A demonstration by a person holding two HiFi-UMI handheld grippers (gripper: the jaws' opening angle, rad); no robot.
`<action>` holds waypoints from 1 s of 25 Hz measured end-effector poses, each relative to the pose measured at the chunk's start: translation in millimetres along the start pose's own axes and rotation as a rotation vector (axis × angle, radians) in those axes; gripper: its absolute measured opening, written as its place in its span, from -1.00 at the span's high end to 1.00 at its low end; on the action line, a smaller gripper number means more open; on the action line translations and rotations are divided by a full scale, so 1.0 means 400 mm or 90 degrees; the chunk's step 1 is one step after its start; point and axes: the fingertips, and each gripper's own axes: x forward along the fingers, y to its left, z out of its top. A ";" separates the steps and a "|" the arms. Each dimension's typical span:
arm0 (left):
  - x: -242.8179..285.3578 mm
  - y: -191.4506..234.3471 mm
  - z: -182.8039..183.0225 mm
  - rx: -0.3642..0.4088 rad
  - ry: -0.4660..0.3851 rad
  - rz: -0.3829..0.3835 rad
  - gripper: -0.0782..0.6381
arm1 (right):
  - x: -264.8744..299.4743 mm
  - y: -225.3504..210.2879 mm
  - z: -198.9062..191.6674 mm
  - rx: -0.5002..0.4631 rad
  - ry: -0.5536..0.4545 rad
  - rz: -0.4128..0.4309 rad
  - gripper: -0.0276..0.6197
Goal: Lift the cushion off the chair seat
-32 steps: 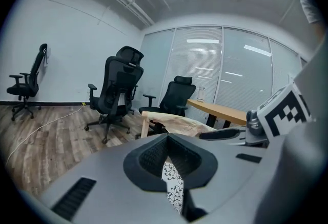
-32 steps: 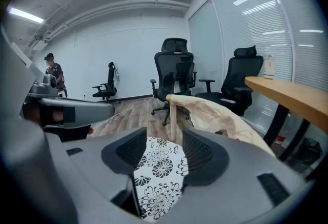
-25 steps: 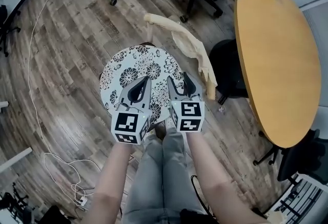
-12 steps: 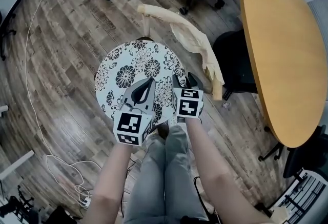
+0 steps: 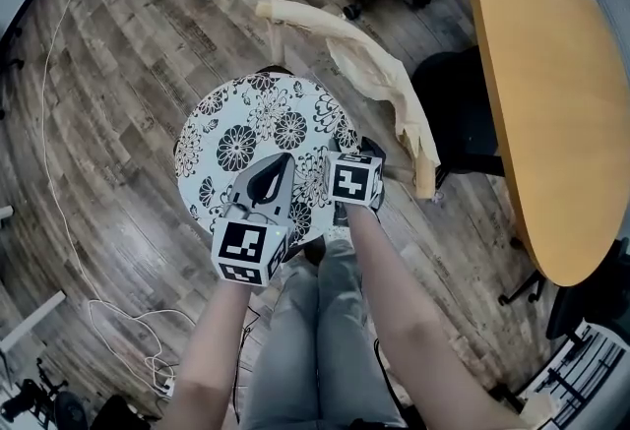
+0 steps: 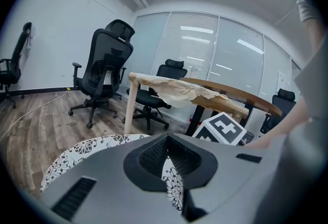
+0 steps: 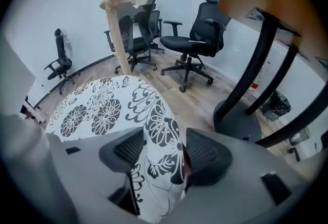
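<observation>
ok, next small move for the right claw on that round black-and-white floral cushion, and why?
Probably close the right claw: its jaws have just been opening and stand apart, with the edge of the round black-and-white floral cushion already between them but not clamped yet. Then lift.

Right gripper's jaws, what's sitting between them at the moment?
The edge of the floral cushion lies between the jaws of the right gripper. They have just been opening and stand wide, not clamped on it. The right gripper view shows this.
</observation>
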 end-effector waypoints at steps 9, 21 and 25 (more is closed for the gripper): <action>0.008 0.031 0.000 -0.001 0.000 0.010 0.77 | 0.058 -0.001 -0.031 0.050 0.044 0.068 0.18; 0.005 0.042 -0.005 -0.006 0.008 0.040 0.77 | -0.010 0.053 0.000 -0.098 0.012 0.073 0.78; 0.001 0.034 0.010 0.000 0.003 0.044 0.77 | -0.046 0.067 0.016 -0.112 -0.006 0.083 0.79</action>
